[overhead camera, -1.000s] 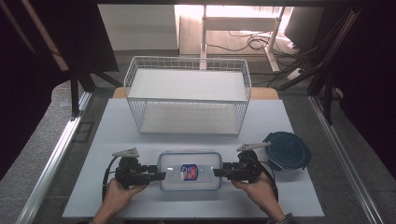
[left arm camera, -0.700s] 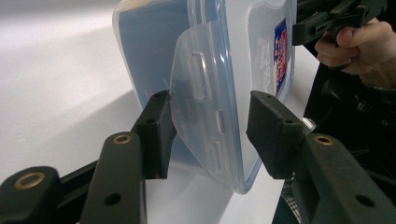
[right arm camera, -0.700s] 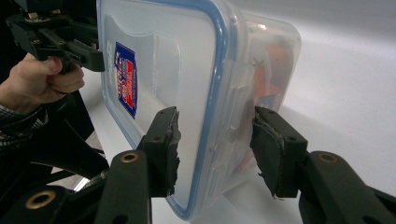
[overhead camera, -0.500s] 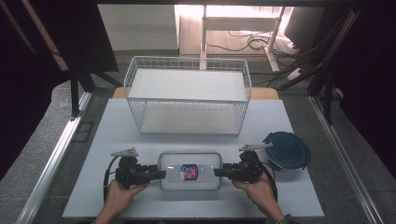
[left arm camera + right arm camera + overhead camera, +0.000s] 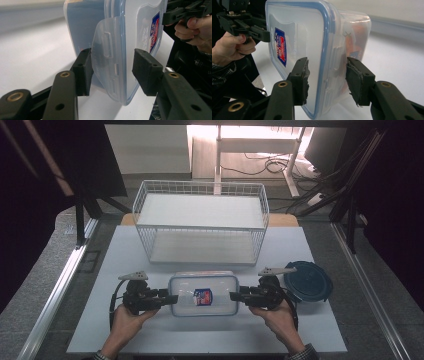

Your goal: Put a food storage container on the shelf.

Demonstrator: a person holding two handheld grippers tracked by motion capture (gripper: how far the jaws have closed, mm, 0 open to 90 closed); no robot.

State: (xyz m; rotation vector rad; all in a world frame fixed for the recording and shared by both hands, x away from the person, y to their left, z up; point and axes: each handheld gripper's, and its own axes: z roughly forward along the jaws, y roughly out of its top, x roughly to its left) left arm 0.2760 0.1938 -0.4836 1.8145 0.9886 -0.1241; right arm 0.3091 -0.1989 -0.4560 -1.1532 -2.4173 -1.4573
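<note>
High view: a clear plastic box with its lid on sits on the white table, before an empty wire basket. The left gripper and right gripper each straddle a box end, jaws partly open; pressing or not, I cannot tell. A blue lid lies beside.

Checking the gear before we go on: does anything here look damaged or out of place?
Yes: the right gripper has frayed, torn pads on its fingers, at the clear lidded container. The left gripper has smooth pads. Nothing is spilled.
</note>
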